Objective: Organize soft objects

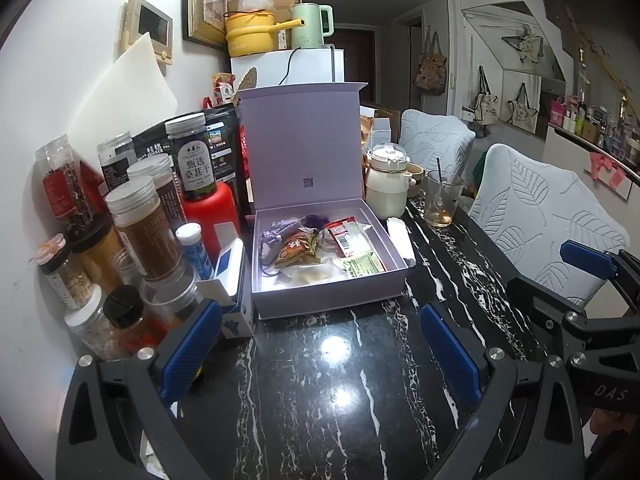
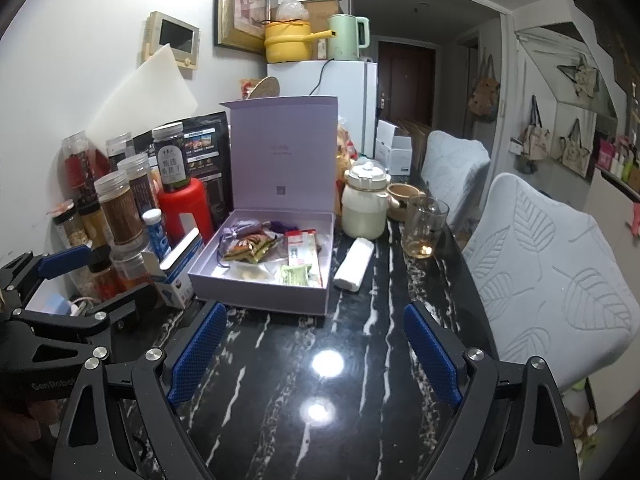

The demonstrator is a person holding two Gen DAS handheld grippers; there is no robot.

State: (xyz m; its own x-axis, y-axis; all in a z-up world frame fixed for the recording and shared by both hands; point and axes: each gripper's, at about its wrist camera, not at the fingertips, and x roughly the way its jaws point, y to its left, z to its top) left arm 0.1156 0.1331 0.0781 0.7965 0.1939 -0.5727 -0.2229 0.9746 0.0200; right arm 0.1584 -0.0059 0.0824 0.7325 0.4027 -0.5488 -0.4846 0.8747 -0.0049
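Both claws, left (image 1: pixel 320 354) and right (image 2: pixel 316 354), gape wide and empty; towel roll (image 2: pixel 354 264) points toward 1 o'clock beside the box (image 2: pixel 256 292).

Open box (image 1: pixel 328 292) mid-table, packets (image 1: pixel 298 250) inside, jars (image 1: pixel 140 220) left, rolled towel (image 1: pixel 400 238) and teapot (image 1: pixel 386 184) right

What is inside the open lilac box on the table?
The lilac box holds loose snack packets: a brown-orange one, a red-and-white one, a green one, and a purple pouch. Whatever lies beneath them is covered.
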